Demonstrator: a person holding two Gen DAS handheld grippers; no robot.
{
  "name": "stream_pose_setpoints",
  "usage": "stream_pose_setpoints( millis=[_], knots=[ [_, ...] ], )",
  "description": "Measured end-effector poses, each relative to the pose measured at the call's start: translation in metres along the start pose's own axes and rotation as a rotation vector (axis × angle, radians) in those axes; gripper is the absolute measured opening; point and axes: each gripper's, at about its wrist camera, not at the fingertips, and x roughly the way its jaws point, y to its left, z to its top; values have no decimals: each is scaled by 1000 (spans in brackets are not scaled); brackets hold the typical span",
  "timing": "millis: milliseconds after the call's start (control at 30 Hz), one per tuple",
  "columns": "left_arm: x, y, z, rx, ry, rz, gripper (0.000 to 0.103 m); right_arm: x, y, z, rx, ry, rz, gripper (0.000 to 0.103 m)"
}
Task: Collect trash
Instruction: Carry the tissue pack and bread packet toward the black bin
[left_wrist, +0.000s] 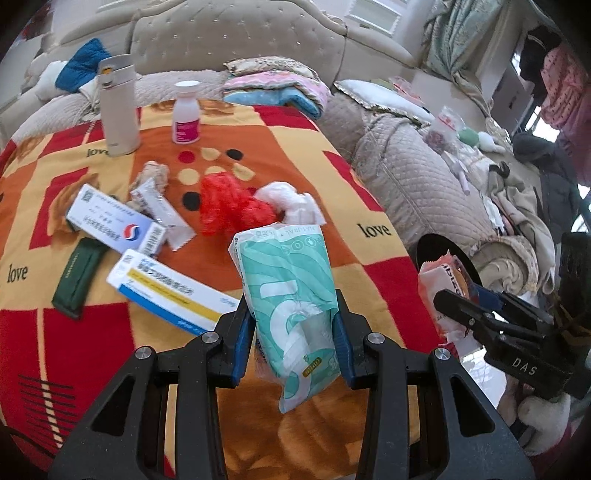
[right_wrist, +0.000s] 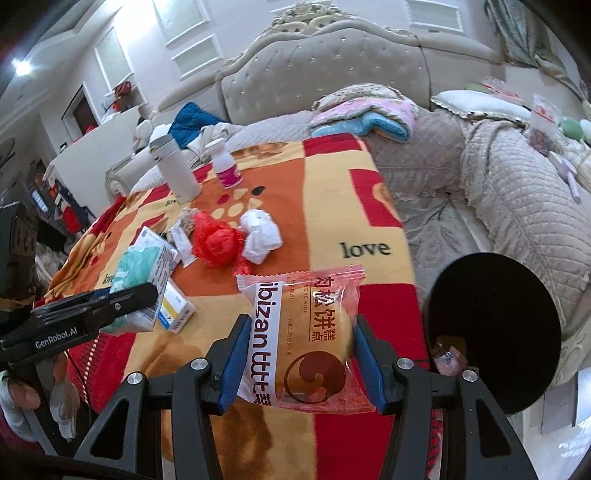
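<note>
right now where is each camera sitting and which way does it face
Left wrist: on the left gripper, looking down across the blanket; its fingers clamp a green tissue pack, the right gripper showing at right.
Right wrist: on the right gripper, same downward slant; fingers clamp a snack packet, left gripper at left.
Shared: red bag, white flask, black bin.

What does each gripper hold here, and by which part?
Left gripper: teal-and-white plastic tissue pack, pinched across its lower half. Right gripper: pink cake wrapper, by its side edges.
</note>
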Motion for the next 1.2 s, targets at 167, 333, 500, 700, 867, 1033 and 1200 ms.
stream_pose_setpoints(
  millis=[167, 333, 500, 700, 867, 1033, 1200],
  knots=[
    [12, -17, 1, 33, 16, -9, 36, -4, -20, -3, 33, 0, -19, 53],
    [21, -35, 2, 66, 29, -18, 36, -9, -41, -5, 70, -6, -40, 53],
    [35, -58, 5, 107, 43, -30, 36, -13, -66, -8, 110, -9, -65, 53],
    [51, -85, 12, 138, 53, -93, 36, -16, -101, -13, 164, -10, -112, 53],
    [71, -112, 16, 164, 76, -142, 36, -16, -133, -18, 213, 3, -155, 53],
    [92, -139, 17, 195, 113, -174, 36, -12, -162, -24, 260, 19, -187, 53],
    [109, -162, 18, 231, 134, -192, 36, -6, -181, -30, 295, 34, -204, 53]
  ],
)
